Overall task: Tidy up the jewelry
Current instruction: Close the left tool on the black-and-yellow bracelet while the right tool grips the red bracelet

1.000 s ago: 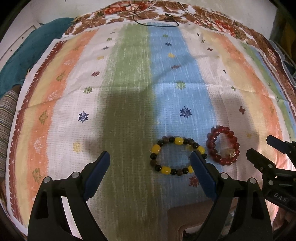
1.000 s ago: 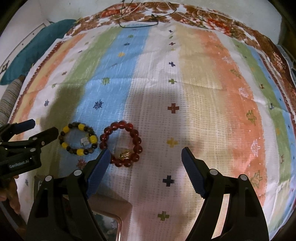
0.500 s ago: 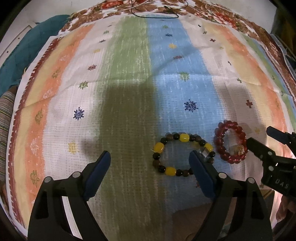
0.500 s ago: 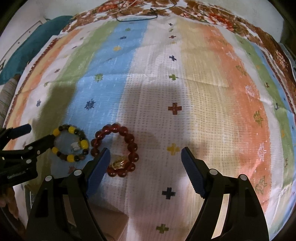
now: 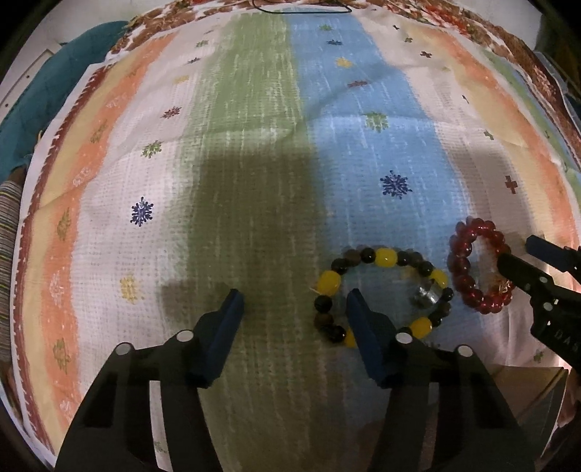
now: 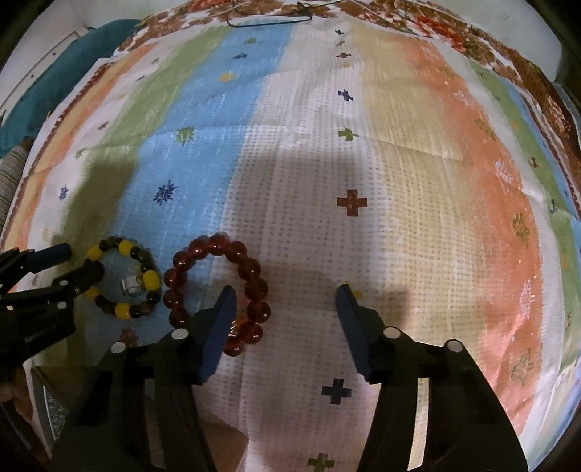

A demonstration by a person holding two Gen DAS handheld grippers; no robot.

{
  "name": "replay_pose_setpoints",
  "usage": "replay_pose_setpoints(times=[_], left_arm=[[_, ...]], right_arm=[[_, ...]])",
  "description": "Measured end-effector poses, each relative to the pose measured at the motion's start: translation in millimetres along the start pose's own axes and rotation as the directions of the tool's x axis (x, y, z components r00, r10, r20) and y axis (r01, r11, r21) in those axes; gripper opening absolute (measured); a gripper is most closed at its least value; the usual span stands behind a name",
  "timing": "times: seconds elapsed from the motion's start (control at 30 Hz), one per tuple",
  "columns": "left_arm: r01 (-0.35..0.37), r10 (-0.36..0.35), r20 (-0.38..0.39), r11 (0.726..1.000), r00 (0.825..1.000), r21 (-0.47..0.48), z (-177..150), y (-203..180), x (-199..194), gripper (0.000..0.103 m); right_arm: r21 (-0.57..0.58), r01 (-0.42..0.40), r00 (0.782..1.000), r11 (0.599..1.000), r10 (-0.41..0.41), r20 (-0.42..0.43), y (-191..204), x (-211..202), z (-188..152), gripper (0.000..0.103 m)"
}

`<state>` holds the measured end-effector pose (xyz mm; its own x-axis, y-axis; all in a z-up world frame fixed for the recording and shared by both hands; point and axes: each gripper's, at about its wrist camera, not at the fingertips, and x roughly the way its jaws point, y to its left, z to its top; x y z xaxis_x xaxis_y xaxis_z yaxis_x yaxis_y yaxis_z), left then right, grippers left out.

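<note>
A yellow-and-dark bead bracelet [image 5: 381,256] with a clear charm lies on the striped cloth; it also shows in the right wrist view [image 6: 125,247]. A red bead bracelet [image 5: 461,261] with a gold charm lies just right of it, also in the right wrist view [image 6: 214,243]. My left gripper [image 5: 294,299] is open, its right finger inside the yellow bracelet's ring. My right gripper [image 6: 285,296] is open, its left finger inside the red bracelet's ring. Both hold nothing.
The striped patterned cloth [image 5: 254,145] covers the surface, with a floral border at the far edge. A black cord [image 6: 268,18] lies at the far edge. A teal cushion [image 5: 43,94] sits at the left. A brown box edge [image 5: 537,392] shows near me.
Both grippers moved forward and down toward the bracelets and narrowed somewhat. The left's right finger is now inside the yellow bracelet, the right's left finger inside the red one.
</note>
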<state>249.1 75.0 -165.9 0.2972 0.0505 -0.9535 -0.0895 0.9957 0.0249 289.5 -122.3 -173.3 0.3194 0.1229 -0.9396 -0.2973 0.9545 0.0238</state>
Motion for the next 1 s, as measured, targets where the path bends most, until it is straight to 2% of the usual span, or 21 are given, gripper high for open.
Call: replay_pose_setpoints(times=[0.13,0.17,0.23,0.27,0.33,0.63,1.0], left_arm=[[0.013,-0.013,0.002,1.000,1.000,0.009,-0.2,-1.5,-0.4,0.033],[0.019,-0.019,-0.001,1.000,1.000,0.020,-0.8,-3.6,-0.5,0.022],[0.024,-0.024,-0.005,0.999,1.000,0.028,-1.9,-6.1,-1.5,0.011],[0.025,-0.025,-0.007,0.999,1.000,0.030,-2.1,-6.9,-2.0,0.011],[0.029,-0.029,-0.007,0.999,1.000,0.028,-2.2,-6.3,-3.3,0.011],[0.062,-0.062,0.033,0.998,0.998,-0.005,3.9,-0.6,-23.5,0.010],[0.126,-0.124,0.099,0.992,0.987,-0.017,7.1,-1.0,-53.8,0.009]], right_arm=[[0.025,-0.031,1.000,0.999,0.031,-0.003,-4.3,0.0,-1.0,0.039],[0.020,-0.034,0.999,0.999,0.034,-0.002,-3.7,-0.1,-1.1,0.034],[0.014,-0.048,0.999,0.999,0.048,-0.004,-1.9,0.2,-2.0,0.024],[0.012,-0.053,0.999,0.999,0.053,-0.005,-1.3,0.2,-2.8,0.018],[0.006,-0.060,0.998,0.998,0.060,-0.006,1.5,-0.2,-3.6,0.014],[-0.019,-0.032,0.999,0.999,0.033,0.033,2.9,-14.3,-3.2,0.014],[-0.028,-0.060,0.994,0.998,0.063,0.084,10.7,-43.3,-5.2,0.014]])
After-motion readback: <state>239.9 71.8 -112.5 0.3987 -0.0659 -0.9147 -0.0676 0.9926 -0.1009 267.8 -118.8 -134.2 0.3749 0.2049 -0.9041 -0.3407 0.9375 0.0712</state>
